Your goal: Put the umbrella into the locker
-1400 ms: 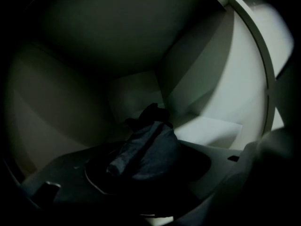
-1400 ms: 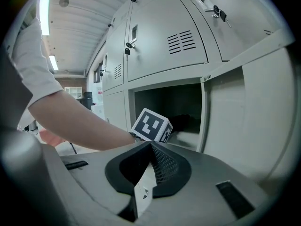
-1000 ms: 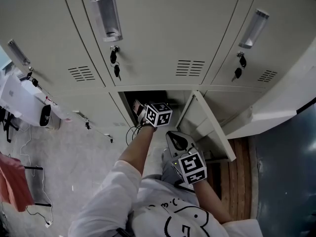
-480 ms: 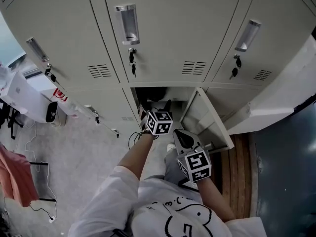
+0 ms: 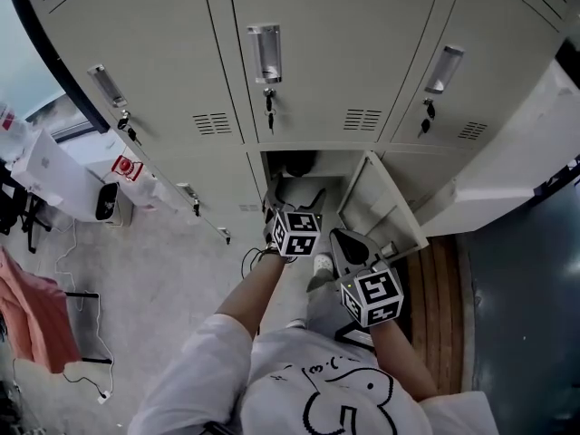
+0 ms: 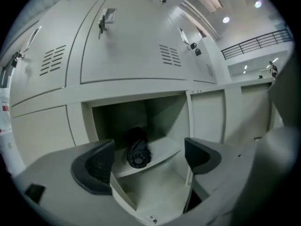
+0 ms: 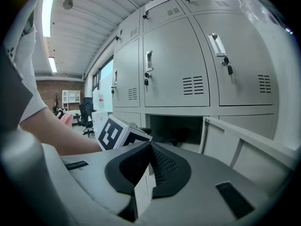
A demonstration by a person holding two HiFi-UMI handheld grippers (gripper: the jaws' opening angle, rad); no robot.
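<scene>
Lying on its side on the shelf (image 6: 164,150) inside the open lower locker (image 6: 162,114), the folded black umbrella (image 6: 138,150) points one round end out toward the doorway, with its wrapped body running back into the dark of the compartment. The left gripper (image 6: 149,157) faces that opening from outside with its jaws wide apart and nothing between them, well short of the umbrella. The right gripper (image 7: 150,163) hangs lower and off to the side, jaws pressed together with nothing visible between them, near the swung-out locker door (image 5: 381,208). Judging by how things lie, the umbrella is in place and what is left is probably the door. As a thing to handle, a compact umbrella like this is likely light, with a stiff core of shaft and ribs under loose, slick fabric that gives and slides under the pads. Being roughly cylindrical, it could roll on the smooth metal shelf if nudged. Should it need resetting, the firmer hold would be across the middle of the bundle, or on the hard round end facing out, rather than on a loose fold of cloth.
</scene>
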